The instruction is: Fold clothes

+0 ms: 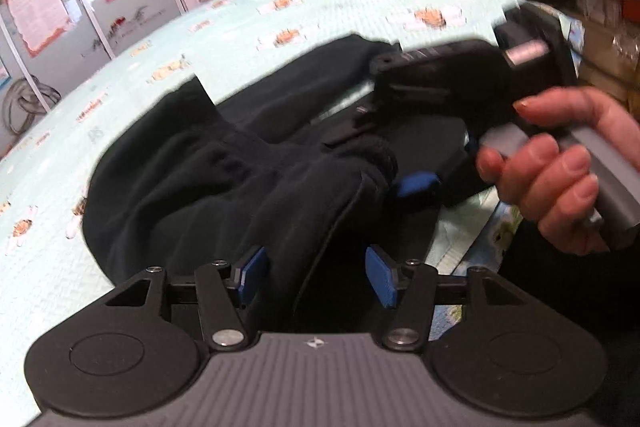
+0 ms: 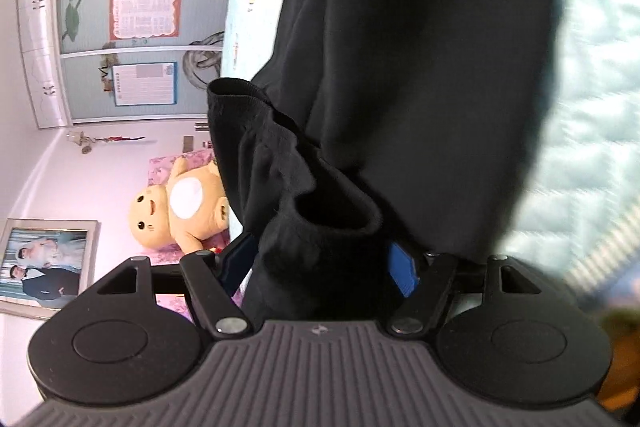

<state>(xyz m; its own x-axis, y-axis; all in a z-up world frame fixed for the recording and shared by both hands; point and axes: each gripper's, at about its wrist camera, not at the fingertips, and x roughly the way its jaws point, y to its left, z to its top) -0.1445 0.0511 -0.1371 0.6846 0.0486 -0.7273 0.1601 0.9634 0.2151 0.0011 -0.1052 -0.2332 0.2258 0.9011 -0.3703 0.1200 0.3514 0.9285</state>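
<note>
A black garment (image 1: 224,171) lies bunched on a pale green bedspread (image 1: 280,15), the left claw (image 1: 316,277) partly closed with its blue pads pinching a fold, and the right claw (image 2: 320,267), hand-held, likewise gripping bunched cloth.

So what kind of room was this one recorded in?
Most likely a home bedroom: a black garment lies on a quilted bedspread, with a plush toy and a framed portrait nearby.
</note>
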